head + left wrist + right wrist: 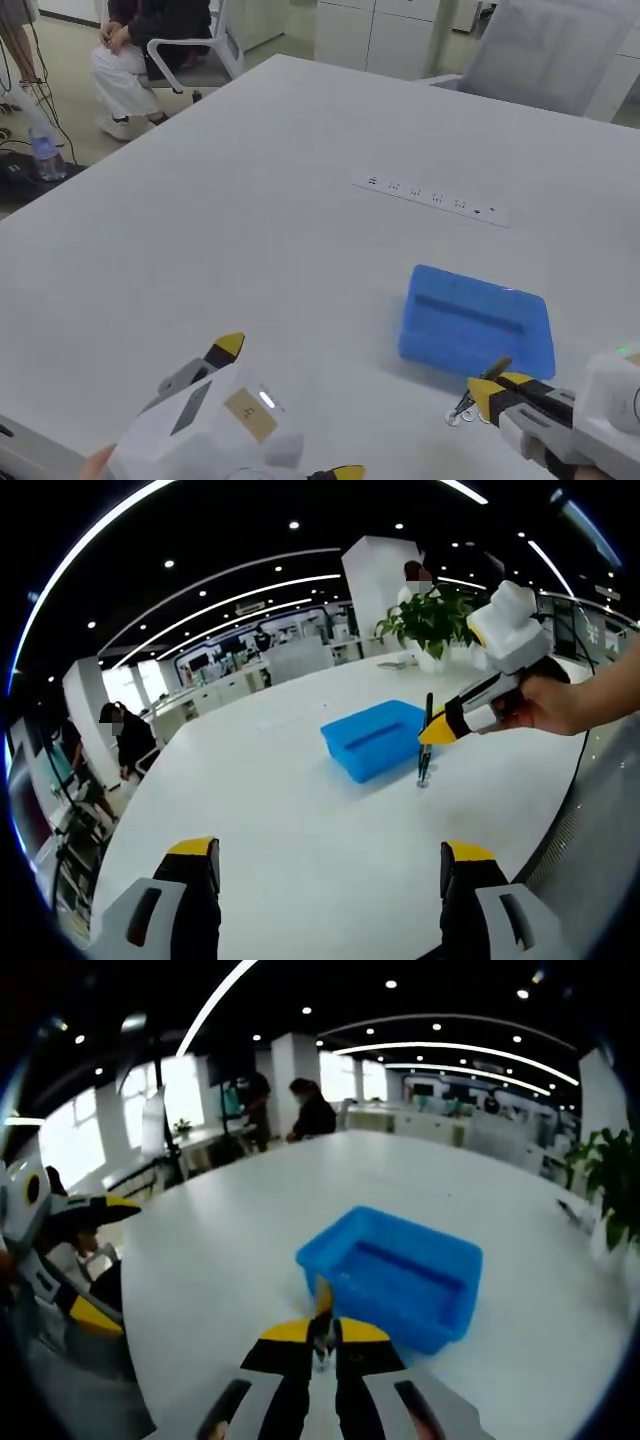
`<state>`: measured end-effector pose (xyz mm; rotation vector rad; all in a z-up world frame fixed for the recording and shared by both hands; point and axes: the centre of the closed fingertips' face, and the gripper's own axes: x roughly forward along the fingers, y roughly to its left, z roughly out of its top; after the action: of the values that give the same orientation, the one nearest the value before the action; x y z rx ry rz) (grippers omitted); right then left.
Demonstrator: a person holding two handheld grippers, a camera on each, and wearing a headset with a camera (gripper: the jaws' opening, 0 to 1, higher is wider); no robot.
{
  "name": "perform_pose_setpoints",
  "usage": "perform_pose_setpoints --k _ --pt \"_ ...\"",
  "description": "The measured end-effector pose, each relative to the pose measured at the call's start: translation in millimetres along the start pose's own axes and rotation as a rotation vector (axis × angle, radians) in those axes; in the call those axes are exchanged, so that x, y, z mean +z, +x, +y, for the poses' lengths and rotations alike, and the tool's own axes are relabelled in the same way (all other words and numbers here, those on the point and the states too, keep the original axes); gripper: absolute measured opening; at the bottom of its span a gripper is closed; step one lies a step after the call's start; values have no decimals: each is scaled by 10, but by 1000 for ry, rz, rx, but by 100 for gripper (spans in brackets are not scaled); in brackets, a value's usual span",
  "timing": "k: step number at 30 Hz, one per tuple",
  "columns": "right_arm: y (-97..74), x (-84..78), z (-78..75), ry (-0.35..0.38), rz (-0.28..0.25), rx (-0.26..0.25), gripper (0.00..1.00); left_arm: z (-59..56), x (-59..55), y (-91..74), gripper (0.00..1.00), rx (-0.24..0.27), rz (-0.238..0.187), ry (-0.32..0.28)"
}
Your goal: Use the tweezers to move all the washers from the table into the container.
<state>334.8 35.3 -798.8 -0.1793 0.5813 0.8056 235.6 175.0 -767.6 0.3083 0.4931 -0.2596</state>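
Left tongs (288,408) released, hovering low; right tongs (490,392) clenched on tweezers (427,750), tips down beside container (478,320).

Open-plan office: white table (250,230), grey chair (550,50), potted plant (432,620), ceiling spotlights (292,525).

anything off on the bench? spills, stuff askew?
Nothing stands out. The container sits upright on the table. The right gripper holds the tweezers tips-down at small washers beside it. The left gripper is open, apart.
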Motion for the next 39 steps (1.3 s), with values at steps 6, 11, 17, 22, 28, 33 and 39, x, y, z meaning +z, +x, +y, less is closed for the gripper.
perform_pose_setpoints --k 6,11,17,22,28,33,39 --pt "17 -18 -25 -26 -23 -17 4 5 -12 3 93 3 7 3" --pt "-5 -37 -39 -20 -23 -38 3 9 -13 2 93 6 7 5" --pt "10 -18 -73 31 -6 -39 3 17 -20 5 92 10 9 9" --pt "20 -14 -88 58 8 -34 3 25 -11 -1 92 13 5 8" --pt "-70 59 -63 67 -6 -33 3 12 -9 -1 92 9 4 15" --pt "-112 104 -68 77 -18 -13 3 11 -21 0 92 11 10 21" --pt "-183 221 -118 102 -50 -14 3 20 -28 2 92 15 14 17"
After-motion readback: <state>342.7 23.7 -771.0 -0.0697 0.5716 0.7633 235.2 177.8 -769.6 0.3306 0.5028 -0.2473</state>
